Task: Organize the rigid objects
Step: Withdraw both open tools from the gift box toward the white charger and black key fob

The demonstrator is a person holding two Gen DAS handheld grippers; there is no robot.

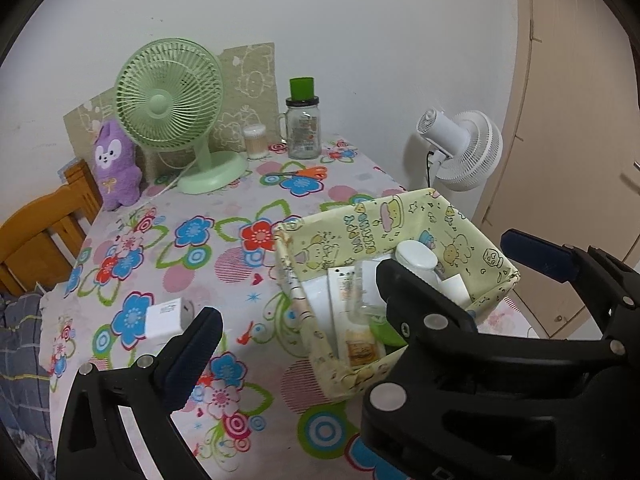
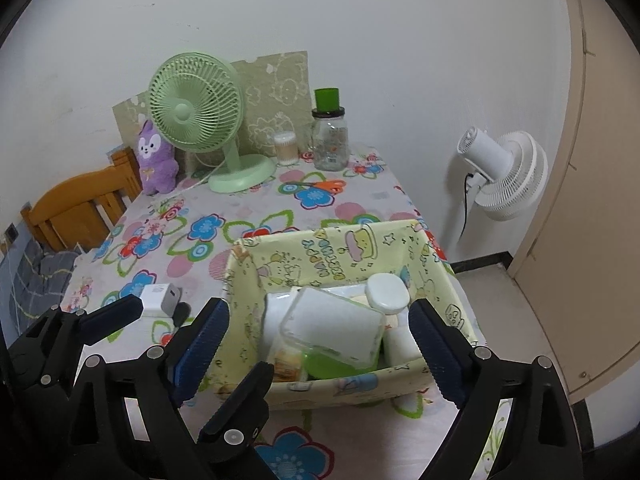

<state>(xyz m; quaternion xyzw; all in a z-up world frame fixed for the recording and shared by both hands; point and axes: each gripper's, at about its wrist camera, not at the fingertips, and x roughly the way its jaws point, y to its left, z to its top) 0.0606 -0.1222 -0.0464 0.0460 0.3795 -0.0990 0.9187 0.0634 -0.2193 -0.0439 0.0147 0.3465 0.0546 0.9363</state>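
Observation:
A yellow cartoon-print fabric basket (image 1: 360, 220) (image 2: 320, 246) stands on the flowered table near its right edge. It holds a clear lidded box (image 2: 334, 326), a white jar (image 2: 387, 292) (image 1: 416, 258), tubes and a green item. A white charger block (image 1: 166, 316) (image 2: 158, 298) lies on the cloth left of the basket. My left gripper (image 1: 300, 296) is open and empty, its fingers on either side of the basket's near left corner. My right gripper (image 2: 320, 344) is open and empty, its jaws wide over the basket's near side. The left gripper's fingers (image 2: 112, 316) show at lower left in the right wrist view.
At the back stand a green desk fan (image 1: 172, 100), a purple plush (image 1: 114, 164), a cotton-swab tub (image 1: 256, 142) and a glass jar with a green cup (image 1: 303, 128). Orange scissors (image 1: 300, 173) lie near them. A white floor fan (image 2: 500, 172) and a wooden chair (image 2: 80, 208) flank the table.

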